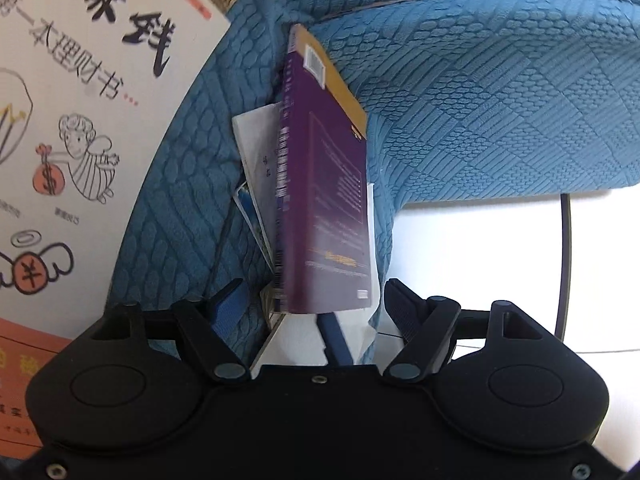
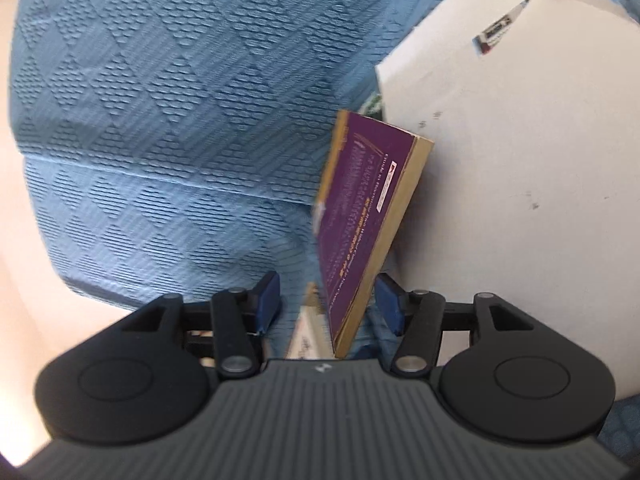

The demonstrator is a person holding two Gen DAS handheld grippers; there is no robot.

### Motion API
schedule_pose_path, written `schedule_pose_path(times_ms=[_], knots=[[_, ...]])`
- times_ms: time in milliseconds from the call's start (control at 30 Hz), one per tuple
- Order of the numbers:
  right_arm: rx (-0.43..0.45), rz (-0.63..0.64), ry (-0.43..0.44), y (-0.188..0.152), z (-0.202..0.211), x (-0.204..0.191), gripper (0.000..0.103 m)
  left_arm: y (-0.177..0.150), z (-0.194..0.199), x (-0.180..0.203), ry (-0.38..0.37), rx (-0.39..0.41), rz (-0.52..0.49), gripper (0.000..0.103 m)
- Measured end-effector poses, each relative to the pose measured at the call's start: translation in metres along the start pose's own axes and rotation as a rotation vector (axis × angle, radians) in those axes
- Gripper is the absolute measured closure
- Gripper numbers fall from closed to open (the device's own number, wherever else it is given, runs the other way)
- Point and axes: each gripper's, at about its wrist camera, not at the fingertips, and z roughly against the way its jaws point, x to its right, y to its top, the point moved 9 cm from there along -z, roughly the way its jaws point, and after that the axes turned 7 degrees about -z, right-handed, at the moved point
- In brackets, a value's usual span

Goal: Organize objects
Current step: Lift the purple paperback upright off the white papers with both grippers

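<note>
A purple book [image 1: 324,200] with yellowed page edges stands on edge in the gap between blue textured cushions [image 1: 480,100]. Thin white booklets [image 1: 256,148] lean against its left side. My left gripper [image 1: 316,306] is open, with the book's near end between its fingers and a gap on each side. In the right wrist view the same purple book [image 2: 360,216] runs between the blue pads of my right gripper [image 2: 326,294]. That gripper is open too: the left pad stands well off the cover and the right pad is close beside the page edge.
A large white book [image 1: 80,120] with cartoon drawings fills the left side, above an orange cover [image 1: 24,360]. A big white book [image 2: 520,160] stands right of the purple one. The blue cushion [image 2: 160,120] fills the left. A black cable [image 1: 566,260] crosses pale floor.
</note>
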Motion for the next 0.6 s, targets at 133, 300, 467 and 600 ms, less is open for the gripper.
schedule_pose_path(times_ms=[133,300,467,600], knots=[[-0.009,0.021,0.021,-0.002,0.001,-0.008,0.046,-0.001,-0.005,0.005,-0.042,-0.01,-0.006,0.052],[-0.007,0.024,0.011,-0.002,0.002,-0.004,0.046,0.009,-0.007,0.005,-0.06,0.041,0.03,0.066],[-0.004,0.022,0.026,0.0,0.002,-0.003,0.047,0.014,-0.007,0.006,-0.042,0.06,0.021,0.088],[-0.053,0.023,0.047,-0.004,-0.007,-0.001,0.047,0.015,-0.002,0.017,-0.053,0.088,-0.035,0.09]])
